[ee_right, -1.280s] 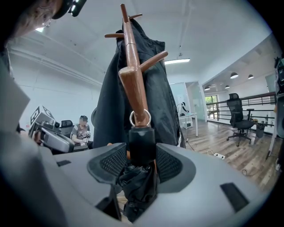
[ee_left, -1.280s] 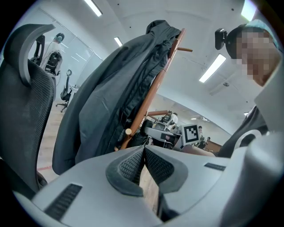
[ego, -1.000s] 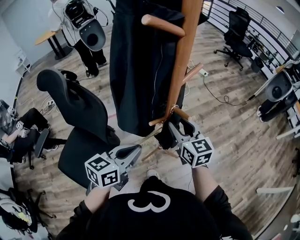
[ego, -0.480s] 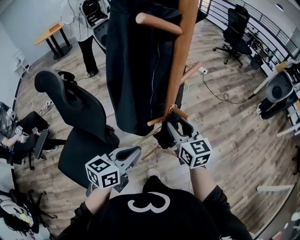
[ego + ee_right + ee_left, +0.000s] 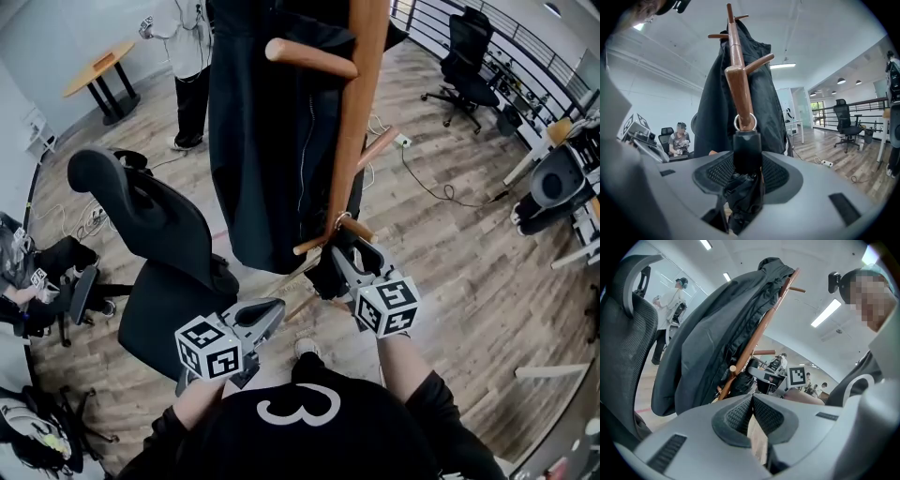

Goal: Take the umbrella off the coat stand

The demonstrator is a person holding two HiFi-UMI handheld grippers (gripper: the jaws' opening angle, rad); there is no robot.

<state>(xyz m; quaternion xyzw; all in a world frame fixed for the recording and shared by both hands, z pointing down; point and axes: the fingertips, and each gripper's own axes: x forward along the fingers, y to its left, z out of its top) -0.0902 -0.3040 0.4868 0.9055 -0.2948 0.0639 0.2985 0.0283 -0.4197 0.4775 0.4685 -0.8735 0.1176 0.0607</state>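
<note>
A wooden coat stand [image 5: 359, 112] rises in front of me with a dark coat [image 5: 267, 150] draped over it. A folded black umbrella [image 5: 746, 161] hangs by a metal ring [image 5: 745, 123] from a low peg [image 5: 356, 228] of the stand [image 5: 739, 79]. My right gripper [image 5: 345, 258] is shut on the umbrella just below its handle; the gripper [image 5: 746, 176] has the black fabric bunched between its pads. My left gripper [image 5: 267, 310] hangs lower left, shut with nothing in it, pads [image 5: 740, 416] touching, pointed toward the stand [image 5: 754, 341].
A black office chair [image 5: 159, 253] stands close at my left. A person [image 5: 192, 66] stands at the back left near a small table [image 5: 98, 75]. More chairs [image 5: 467, 56], a railing and a power strip [image 5: 403, 142] with cable lie to the right on the wood floor.
My right gripper stays clamped on the umbrella at the peg. The view has shifted slightly, and the person at the back has stepped to the right. The left gripper drifted a little right.
</note>
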